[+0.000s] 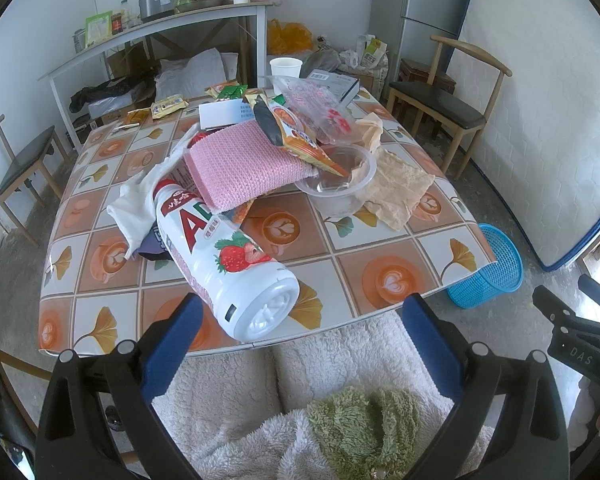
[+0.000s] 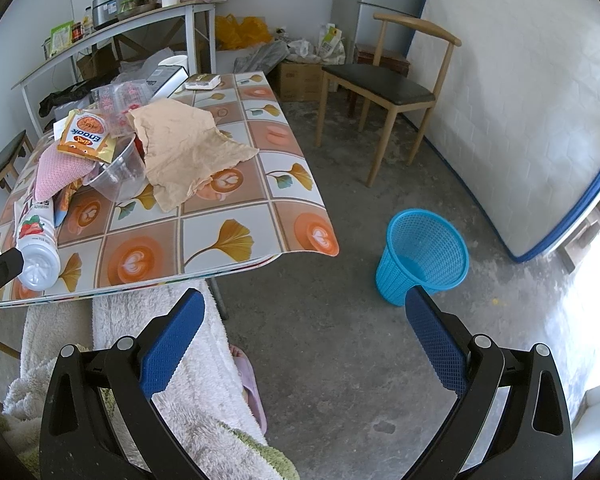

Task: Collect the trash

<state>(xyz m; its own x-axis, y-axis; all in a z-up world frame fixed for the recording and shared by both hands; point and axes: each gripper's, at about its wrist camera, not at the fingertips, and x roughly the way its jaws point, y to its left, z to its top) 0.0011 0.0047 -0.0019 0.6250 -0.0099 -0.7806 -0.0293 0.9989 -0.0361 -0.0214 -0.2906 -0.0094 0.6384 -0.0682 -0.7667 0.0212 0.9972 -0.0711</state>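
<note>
At the worktop's [image 1: 380, 256] near edge: left hand-held gripper [image 1: 300, 322], jaws wide, empty, facing a toppled strawberry-drink bottle [image 1: 224, 264]. Right hand-held gripper [image 2: 304, 320], likewise spread and empty, above the floor near the blue basket [image 2: 422, 254]. Step: approach. Next: close on the bottle.

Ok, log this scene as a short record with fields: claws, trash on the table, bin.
left claw: open, empty, just short of the table edge, facing the bottle
right claw: open, empty, over the floor beside the table
white strawberry bottle: lying on its side, base toward the near table edge
clear plastic bowl: upright, snack wrapper leaning into it
pink cloth: on the pile, partly over the bottle's neck
crumpled brown paper: beside the bowl
blue basket: upright on the floor, empty, off the table corner
</note>
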